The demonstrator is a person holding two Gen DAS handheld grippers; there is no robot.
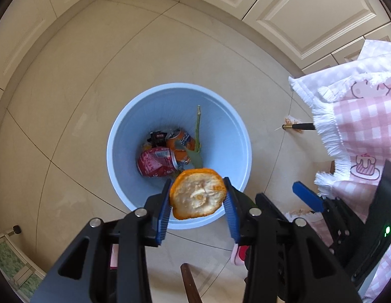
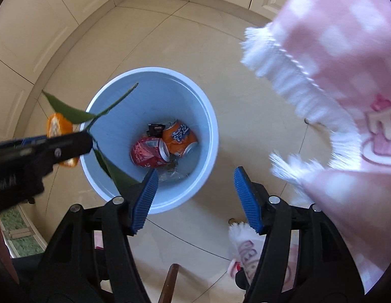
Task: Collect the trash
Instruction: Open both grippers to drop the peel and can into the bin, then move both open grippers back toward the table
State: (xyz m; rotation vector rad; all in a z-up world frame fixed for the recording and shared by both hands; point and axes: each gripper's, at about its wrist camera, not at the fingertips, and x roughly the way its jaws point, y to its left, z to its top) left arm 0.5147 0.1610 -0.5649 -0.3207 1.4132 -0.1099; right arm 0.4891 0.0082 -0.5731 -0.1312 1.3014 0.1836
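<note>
A light blue trash bin point(image 1: 220, 131) stands on the tiled floor, also in the right wrist view point(image 2: 205, 126). Inside lie a red can point(image 1: 155, 162), an orange can point(image 1: 181, 146), a black wrapper point(image 1: 157, 136) and a green leafy stem point(image 1: 198, 131). My left gripper point(image 1: 198, 197) is shut on an orange peel point(image 1: 198, 193), held over the bin's near rim. In the right wrist view the peel point(image 2: 55, 126) and a green stem with leaves point(image 2: 94, 118) show at the left gripper. My right gripper point(image 2: 195, 197) is open and empty above the bin's near right edge.
A pink checked tablecloth with white fringe point(image 1: 359, 116) hangs at the right, close to the right gripper point(image 2: 334, 63). A black table leg with a brass foot point(image 1: 299, 126) stands beside it. Cream cabinet doors point(image 1: 309, 12) line the far wall. A brown wooden piece point(image 1: 190, 282) shows below.
</note>
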